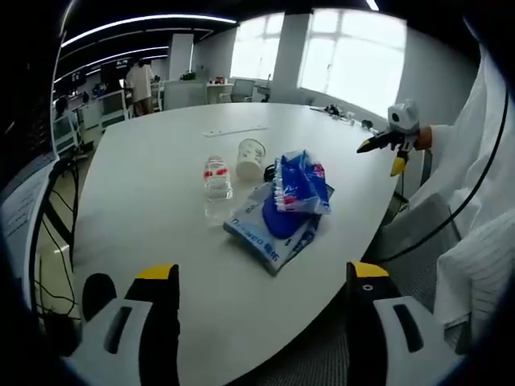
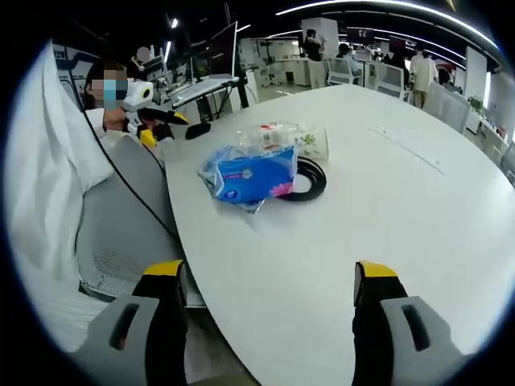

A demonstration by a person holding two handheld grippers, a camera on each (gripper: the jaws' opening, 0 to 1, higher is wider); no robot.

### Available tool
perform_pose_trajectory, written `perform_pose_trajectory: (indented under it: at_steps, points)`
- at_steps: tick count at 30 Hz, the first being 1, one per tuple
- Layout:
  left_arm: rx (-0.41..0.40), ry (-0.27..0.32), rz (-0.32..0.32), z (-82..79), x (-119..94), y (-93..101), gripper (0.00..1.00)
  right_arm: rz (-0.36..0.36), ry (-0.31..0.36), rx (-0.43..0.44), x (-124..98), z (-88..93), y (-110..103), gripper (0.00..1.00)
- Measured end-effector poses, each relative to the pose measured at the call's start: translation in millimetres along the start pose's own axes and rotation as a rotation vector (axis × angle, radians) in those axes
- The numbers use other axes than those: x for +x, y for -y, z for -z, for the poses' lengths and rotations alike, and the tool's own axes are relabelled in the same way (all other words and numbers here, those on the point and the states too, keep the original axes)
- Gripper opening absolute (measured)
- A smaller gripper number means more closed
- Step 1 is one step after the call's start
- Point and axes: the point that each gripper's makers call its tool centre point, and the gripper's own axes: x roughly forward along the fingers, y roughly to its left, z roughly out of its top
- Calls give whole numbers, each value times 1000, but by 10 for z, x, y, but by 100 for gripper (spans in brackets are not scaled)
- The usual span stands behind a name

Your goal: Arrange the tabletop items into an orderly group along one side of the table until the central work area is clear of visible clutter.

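Note:
On the white table (image 1: 145, 201) a clear plastic bottle (image 1: 216, 183) lies on its side beside a paper cup (image 1: 250, 157). Two blue packets (image 1: 299, 183) are stacked just right of them. My left gripper (image 1: 263, 269) is open at the table's near edge, well short of the pile. The right gripper (image 1: 385, 153) hovers open off the table's right edge. In the right gripper view, the blue packets (image 2: 244, 173) partly cover a black ring (image 2: 310, 183), with the bottle (image 2: 269, 133) and cup (image 2: 315, 141) behind. My right gripper (image 2: 269, 267) is open over bare table, and the left gripper (image 2: 161, 125) shows at the upper left.
A person in a white coat (image 2: 44, 169) stands by the table's edge with a grey chair (image 2: 121, 217) alongside. A thin pale strip (image 1: 233, 130) lies further along the table. Desks, monitors and other people fill the room behind.

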Motion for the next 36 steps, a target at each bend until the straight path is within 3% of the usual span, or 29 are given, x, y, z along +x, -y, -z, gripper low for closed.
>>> perform_pose_trajectory:
  at_steps: [28,36]
  points:
    - [-14,23,-7,-117,-26,25,88,14,7,-2,-33,-35,102,85]
    - [-18,28,-12,-144,-40,19,87,18,18,-12,-10,-117,111,84]
